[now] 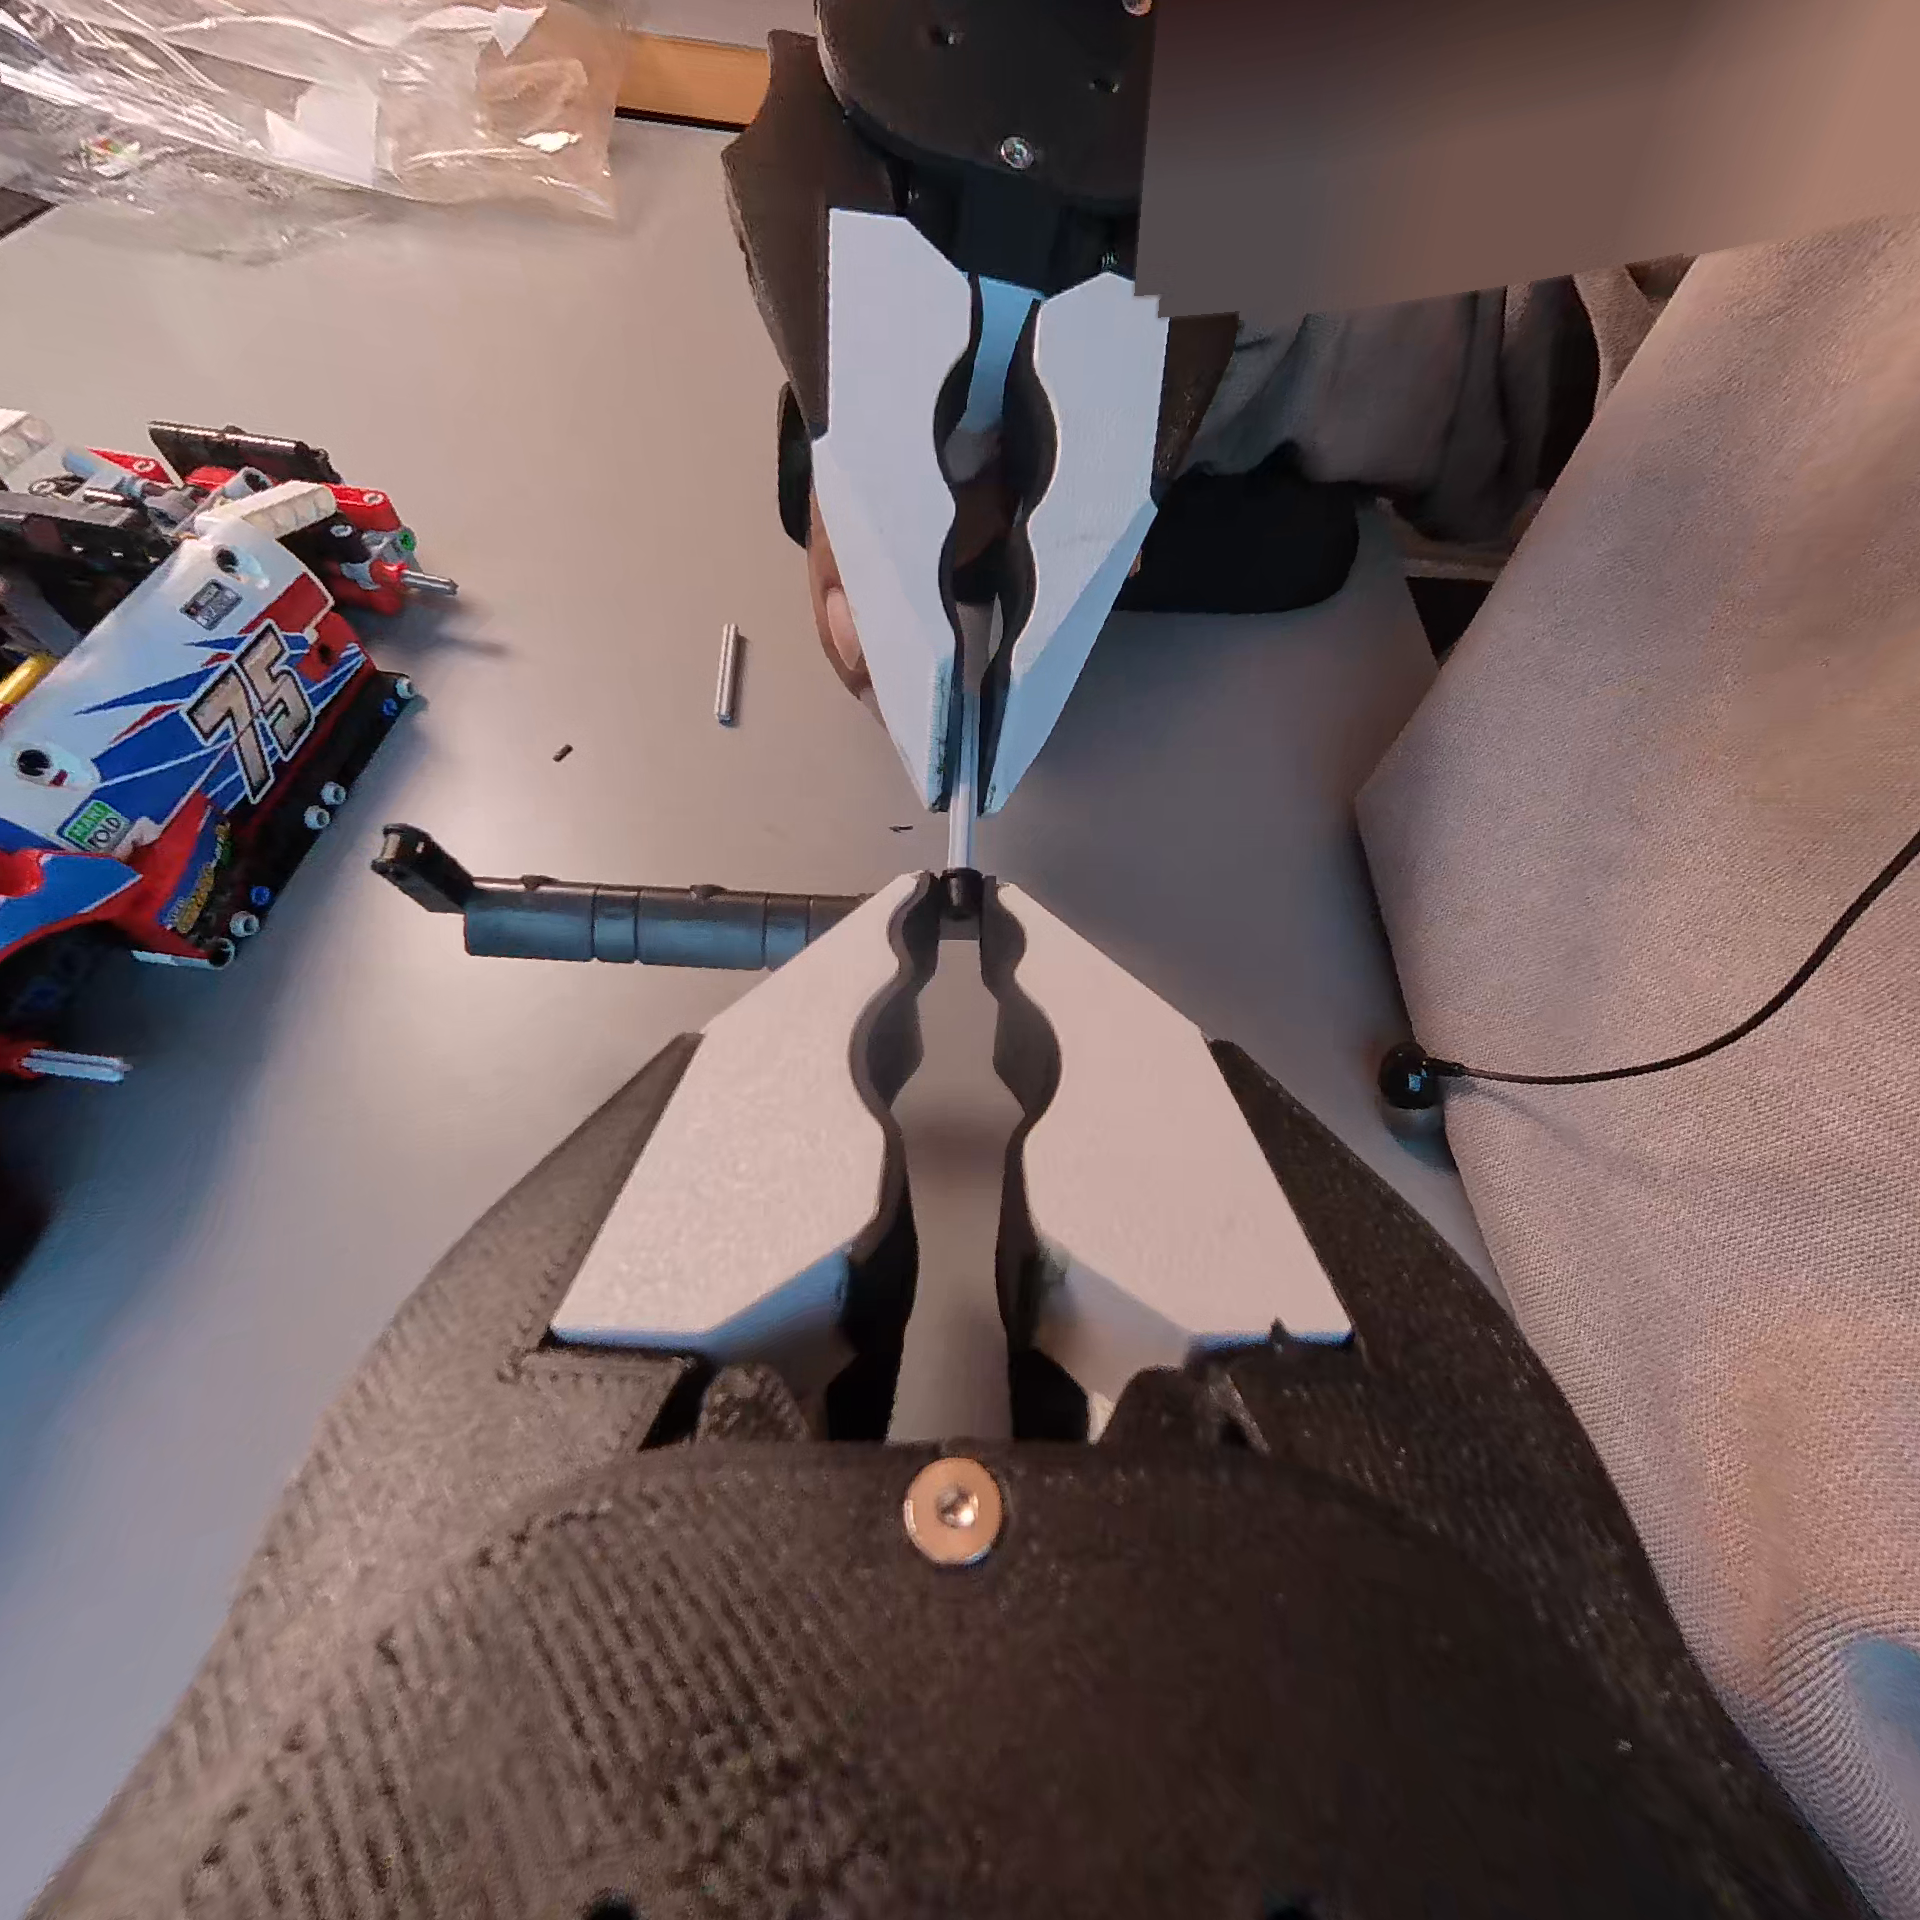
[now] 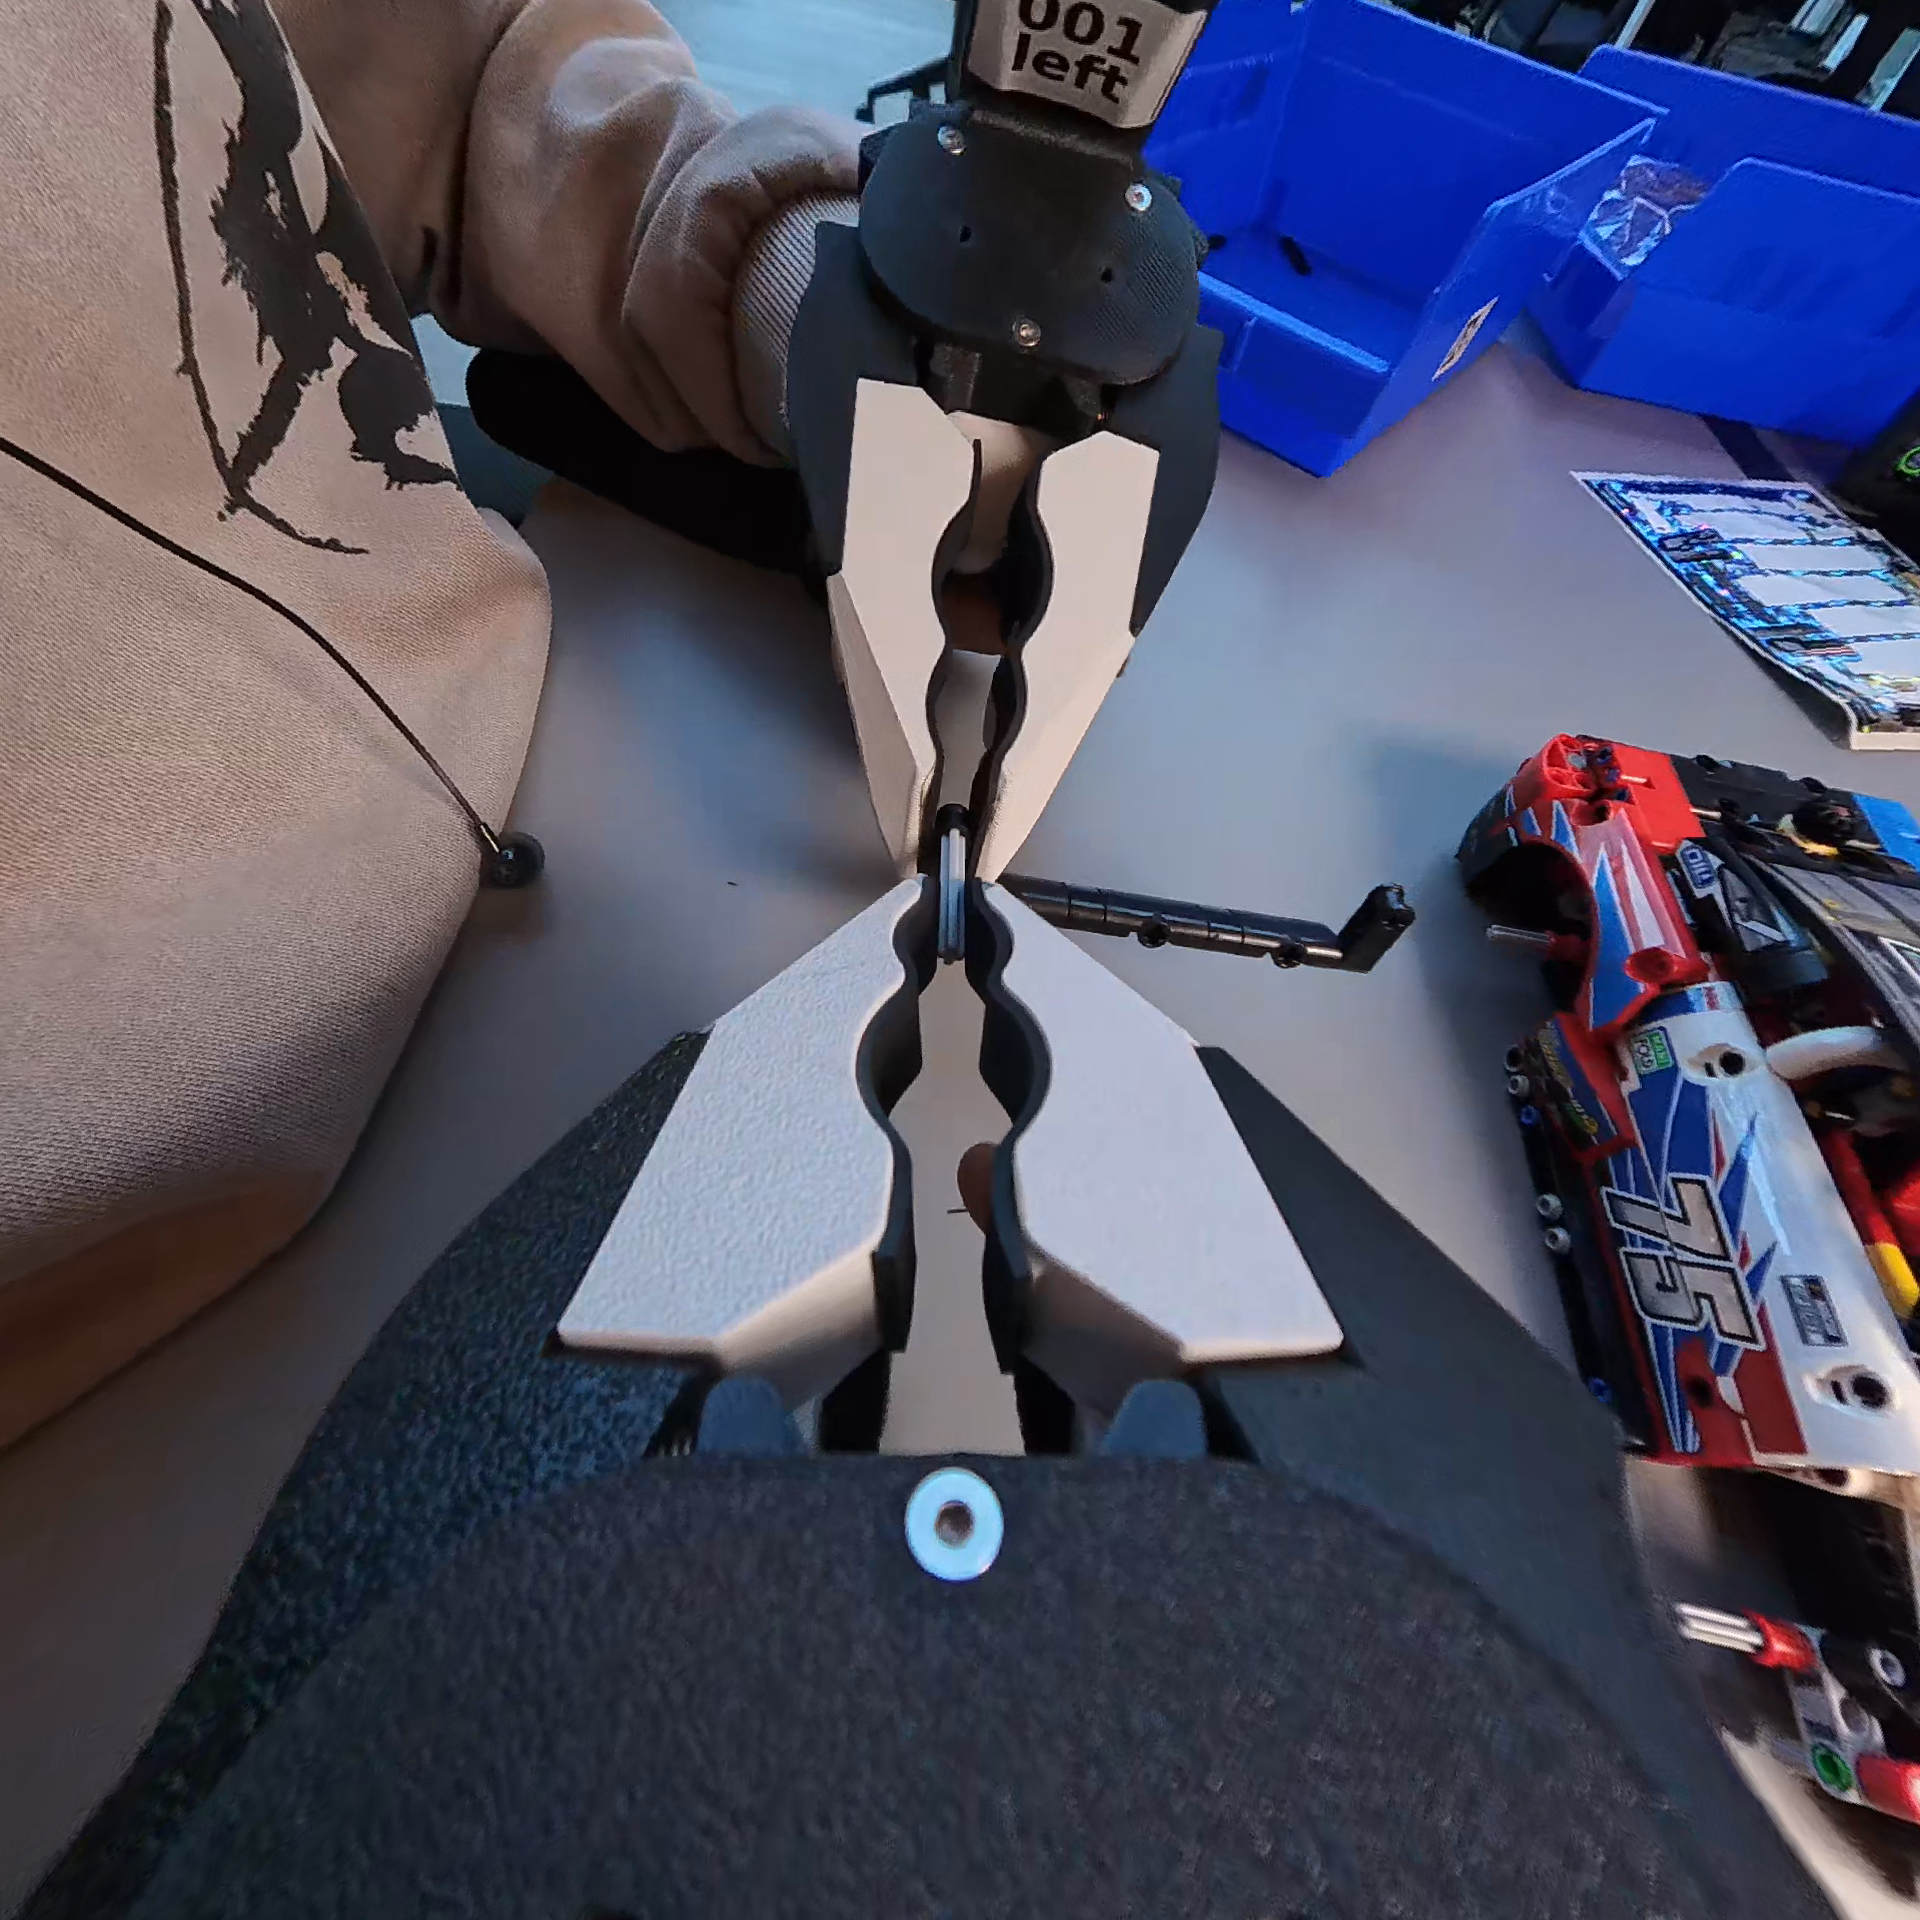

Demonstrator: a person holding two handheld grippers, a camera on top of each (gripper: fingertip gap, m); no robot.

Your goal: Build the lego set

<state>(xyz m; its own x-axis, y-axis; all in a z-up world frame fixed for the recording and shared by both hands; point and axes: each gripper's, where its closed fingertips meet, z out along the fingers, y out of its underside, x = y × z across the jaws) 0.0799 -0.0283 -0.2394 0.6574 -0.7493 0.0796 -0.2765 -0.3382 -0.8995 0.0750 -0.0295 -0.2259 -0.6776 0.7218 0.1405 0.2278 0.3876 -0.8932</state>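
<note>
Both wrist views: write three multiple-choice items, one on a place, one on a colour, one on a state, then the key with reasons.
1. The long black bar lies: A) on the table beside the toy car; B) on top of the car; C) between the tongs.
2. The storage bins are: A) red; B) grey; C) blue.
3. The right tongs are: A) wide open; B) shut on a thin grey rod; C) shut on nothing.
Key: 1 A, it rests flat next to the car; 2 C, every bin shown is blue; 3 B, the rod is pinched at their tips, facing the small black piece in the left tongs.
</note>
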